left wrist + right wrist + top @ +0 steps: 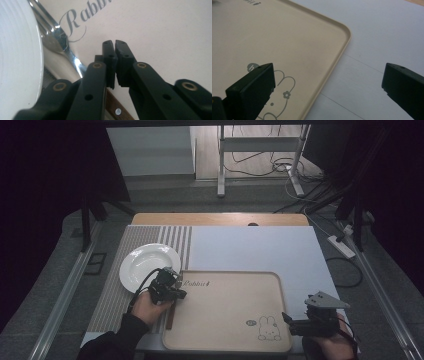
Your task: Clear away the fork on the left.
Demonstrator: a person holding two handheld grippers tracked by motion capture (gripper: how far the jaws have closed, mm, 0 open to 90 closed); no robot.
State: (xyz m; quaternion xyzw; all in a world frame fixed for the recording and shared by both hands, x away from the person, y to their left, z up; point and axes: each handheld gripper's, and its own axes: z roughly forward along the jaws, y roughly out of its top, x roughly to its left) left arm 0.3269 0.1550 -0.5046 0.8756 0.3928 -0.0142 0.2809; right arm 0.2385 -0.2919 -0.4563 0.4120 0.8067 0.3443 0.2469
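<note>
Fork point(58, 41), between plate point(17, 57), tray point(162, 32)

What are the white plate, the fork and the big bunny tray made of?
The plate looks like glazed ceramic: glossy white with soft rings. The fork seems polished metal, since it shines like a mirror; its handle looks like brown wood with a metal rivet. The tray is probably matte beige plastic: smooth, with a moulded raised rim.

A recording lab: black curtains point(45, 195) hem the table point(250, 250), with a metal stand point(260, 155) and loose cables point(260, 170) behind.
</note>
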